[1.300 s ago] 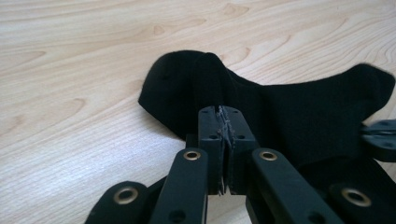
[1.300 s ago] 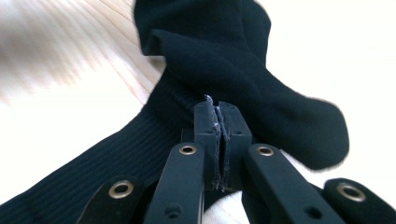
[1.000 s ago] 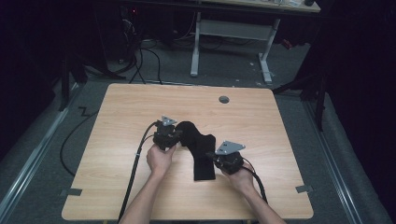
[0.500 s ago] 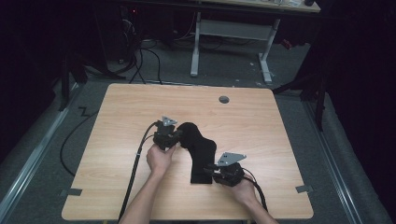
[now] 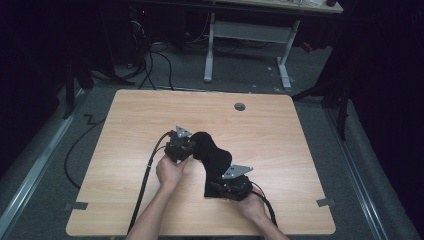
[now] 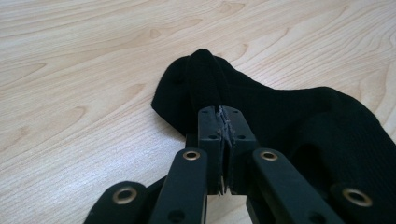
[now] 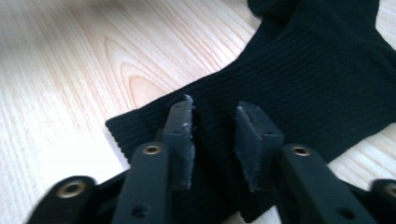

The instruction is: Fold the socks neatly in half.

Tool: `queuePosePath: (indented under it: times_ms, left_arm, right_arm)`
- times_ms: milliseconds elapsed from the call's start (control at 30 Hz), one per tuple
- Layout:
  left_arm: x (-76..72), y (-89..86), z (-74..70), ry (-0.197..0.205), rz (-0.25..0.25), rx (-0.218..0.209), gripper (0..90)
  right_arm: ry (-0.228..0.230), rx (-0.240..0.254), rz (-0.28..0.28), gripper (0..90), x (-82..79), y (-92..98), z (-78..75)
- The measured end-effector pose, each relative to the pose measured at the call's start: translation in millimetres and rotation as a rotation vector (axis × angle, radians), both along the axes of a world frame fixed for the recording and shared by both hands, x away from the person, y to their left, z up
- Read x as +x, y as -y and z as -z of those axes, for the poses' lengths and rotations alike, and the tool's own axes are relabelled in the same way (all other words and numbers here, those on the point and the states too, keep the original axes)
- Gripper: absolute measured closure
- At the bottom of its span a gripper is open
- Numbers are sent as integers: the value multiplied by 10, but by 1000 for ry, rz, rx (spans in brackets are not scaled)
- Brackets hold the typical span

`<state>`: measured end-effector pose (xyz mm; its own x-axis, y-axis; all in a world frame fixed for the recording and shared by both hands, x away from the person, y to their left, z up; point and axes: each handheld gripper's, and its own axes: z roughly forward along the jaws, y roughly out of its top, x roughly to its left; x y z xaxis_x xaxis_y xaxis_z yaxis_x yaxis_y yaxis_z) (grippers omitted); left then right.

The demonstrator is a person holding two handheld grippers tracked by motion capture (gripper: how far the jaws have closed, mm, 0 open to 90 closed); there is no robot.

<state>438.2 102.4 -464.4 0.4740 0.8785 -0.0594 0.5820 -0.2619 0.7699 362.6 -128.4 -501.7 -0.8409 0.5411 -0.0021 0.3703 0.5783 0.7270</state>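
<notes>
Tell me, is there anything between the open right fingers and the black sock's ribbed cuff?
Nothing visible does. The right gripper hangs directly over the ribbed cuff of the black knitted sock on the light wooden table, fingers apart.

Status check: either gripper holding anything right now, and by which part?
Left gripper is shut on the black sock, pinching a fold at its toe end. Right gripper is open over the sock's ribbed cuff end, jaws having just closed a little, gripping nothing.

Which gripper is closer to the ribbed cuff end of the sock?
Right. The right gripper hangs over the sock cuff, jaws apart; the left gripper pinches the toe end.
</notes>
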Motion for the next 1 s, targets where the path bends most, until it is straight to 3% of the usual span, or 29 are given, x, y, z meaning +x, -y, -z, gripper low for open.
queuePosePath:
  times_ms: [267,400,500,700,867,1000]
  left_arm:
    - [-34,77,-9,7,28,-9,873]
    - [1,89,-47,12,22,-21,873]
    - [56,104,-105,11,11,-30,873]
    - [109,116,-134,12,0,-46,874]
    - [135,97,-139,11,-12,-58,873]
    - [158,121,-72,-6,-11,-50,873]
  right_arm:
    - [-3,-9,-1,754,-105,223,-7]
    - [54,-18,9,816,-132,288,-38]
    - [127,-5,23,823,-157,318,-104]
    - [186,34,30,825,-172,393,-279]
    - [196,57,6,825,-256,415,-347]
    - [187,38,-32,823,-318,379,-277]
